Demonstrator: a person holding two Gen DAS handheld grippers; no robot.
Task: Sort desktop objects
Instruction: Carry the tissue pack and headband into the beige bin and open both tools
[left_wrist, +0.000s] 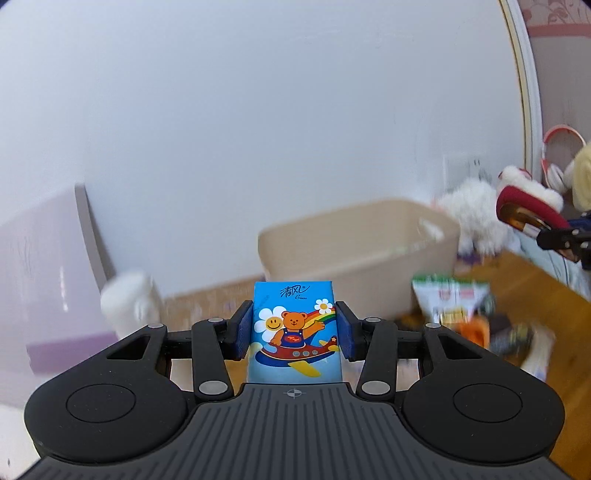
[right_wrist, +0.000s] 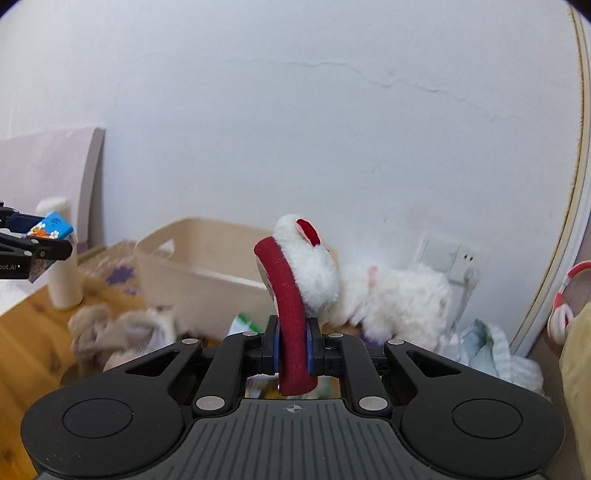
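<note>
Left wrist view: the desk clutter at 3 o'clock is blurred, only a green-white packet (left_wrist: 448, 295) readable. The left gripper (left_wrist: 294, 329), raised and tipped slightly down, pinches a blue tissue pack (left_wrist: 294, 332) between both pads. The beige bin (left_wrist: 354, 254) sits at 1 o'clock, open-topped.

Right wrist view: the right gripper (right_wrist: 293, 345) clamps the red band of a red-and-white plush headband (right_wrist: 295, 295), its lower end cut off by the gripper body. The bin's rim (right_wrist: 192, 229) lies at 11 o'clock; a white plush toy (right_wrist: 399, 299) at 2 o'clock.
</note>
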